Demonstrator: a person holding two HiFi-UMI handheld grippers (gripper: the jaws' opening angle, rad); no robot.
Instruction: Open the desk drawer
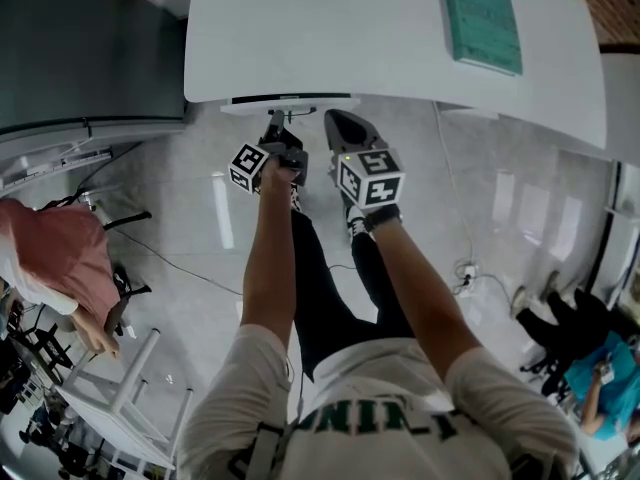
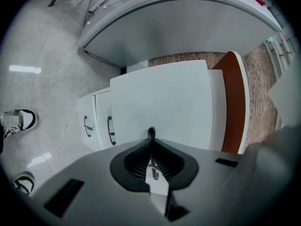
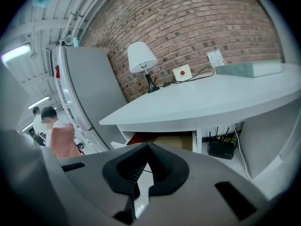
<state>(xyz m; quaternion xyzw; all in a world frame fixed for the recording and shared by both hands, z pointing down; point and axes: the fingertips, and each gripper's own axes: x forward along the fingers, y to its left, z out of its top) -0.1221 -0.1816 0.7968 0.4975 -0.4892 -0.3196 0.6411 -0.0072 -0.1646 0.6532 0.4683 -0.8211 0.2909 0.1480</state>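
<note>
While both forearms stretch forward side by side, the left gripper (image 1: 275, 120), jaws pressed together on nothing, points near the desk drawer (image 1: 290, 100), partly out under the desk (image 1: 330, 28); the right gripper (image 1: 335, 118) is likewise closed.

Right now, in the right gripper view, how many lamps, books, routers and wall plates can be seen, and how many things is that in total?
Lamp: 1
Teal book: 1
Black router: 1
Wall plates: 2
Total: 5
</note>
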